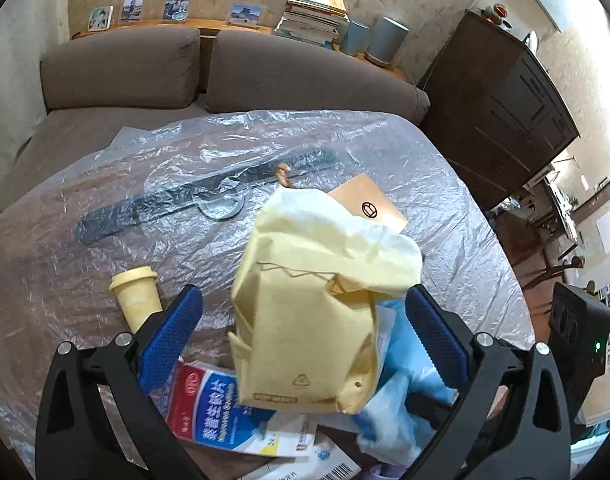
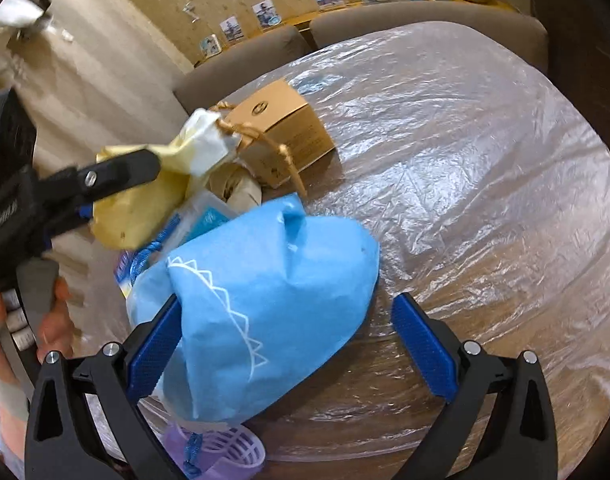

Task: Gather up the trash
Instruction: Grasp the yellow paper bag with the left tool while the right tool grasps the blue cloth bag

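Observation:
A crumpled yellow paper bag (image 1: 305,312) sits between the wide-spread fingers of my left gripper (image 1: 305,320), above the trash pile; neither pad touches it. It also shows in the right wrist view (image 2: 145,196), just beyond the left gripper's finger (image 2: 117,172). A light blue fabric bag (image 2: 265,312) lies between the open fingers of my right gripper (image 2: 293,340), against its left pad (image 2: 153,352). The blue bag shows in the left wrist view (image 1: 405,400) too. A blue-and-white medicine packet (image 1: 213,404) lies under the pile.
A brown cardboard box (image 2: 289,128) with rope handle stands behind the pile. A yellow paper cup (image 1: 137,296) stands at left. A purple plastic basket (image 2: 225,452) sits at the near edge. Plastic sheeting (image 2: 465,160) covers the table. A brown sofa (image 1: 225,72) is beyond.

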`<state>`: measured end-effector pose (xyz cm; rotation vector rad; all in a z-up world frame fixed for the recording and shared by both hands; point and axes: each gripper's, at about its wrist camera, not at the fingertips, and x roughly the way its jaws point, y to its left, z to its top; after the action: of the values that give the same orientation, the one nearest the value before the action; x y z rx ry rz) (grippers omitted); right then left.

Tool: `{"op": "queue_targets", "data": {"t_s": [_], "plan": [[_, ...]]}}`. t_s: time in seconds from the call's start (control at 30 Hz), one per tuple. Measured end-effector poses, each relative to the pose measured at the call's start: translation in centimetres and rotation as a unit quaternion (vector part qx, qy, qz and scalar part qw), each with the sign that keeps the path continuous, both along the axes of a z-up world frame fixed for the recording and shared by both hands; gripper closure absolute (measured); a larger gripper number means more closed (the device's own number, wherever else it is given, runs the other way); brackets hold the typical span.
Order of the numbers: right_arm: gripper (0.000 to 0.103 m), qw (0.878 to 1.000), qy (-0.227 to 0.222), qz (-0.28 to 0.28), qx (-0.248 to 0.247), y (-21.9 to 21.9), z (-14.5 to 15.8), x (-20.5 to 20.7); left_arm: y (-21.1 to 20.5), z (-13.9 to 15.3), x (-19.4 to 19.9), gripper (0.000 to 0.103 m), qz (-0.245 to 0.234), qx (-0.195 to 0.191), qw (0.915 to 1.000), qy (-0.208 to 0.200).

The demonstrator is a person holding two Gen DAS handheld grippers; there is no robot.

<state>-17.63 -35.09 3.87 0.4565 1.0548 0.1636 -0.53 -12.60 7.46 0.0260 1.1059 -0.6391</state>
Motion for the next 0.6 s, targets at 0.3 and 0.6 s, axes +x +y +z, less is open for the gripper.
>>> {"op": "queue_targets", "data": {"t_s": [0.3, 0.6], "plan": [[0.036, 0.997, -0.020, 0.029, 0.071, -0.5, -0.5, 0.0, 0.9, -0.5, 0.1, 0.045, -0.014, -0.037, 0.9989, 0.025], [0.042, 0.995, -0.056, 0.004, 0.084, -3.8, 0.6, -1.2, 3.7, 2.3, -1.7, 0.052, 0.017, -0.079, 0.9965, -0.022]]}}
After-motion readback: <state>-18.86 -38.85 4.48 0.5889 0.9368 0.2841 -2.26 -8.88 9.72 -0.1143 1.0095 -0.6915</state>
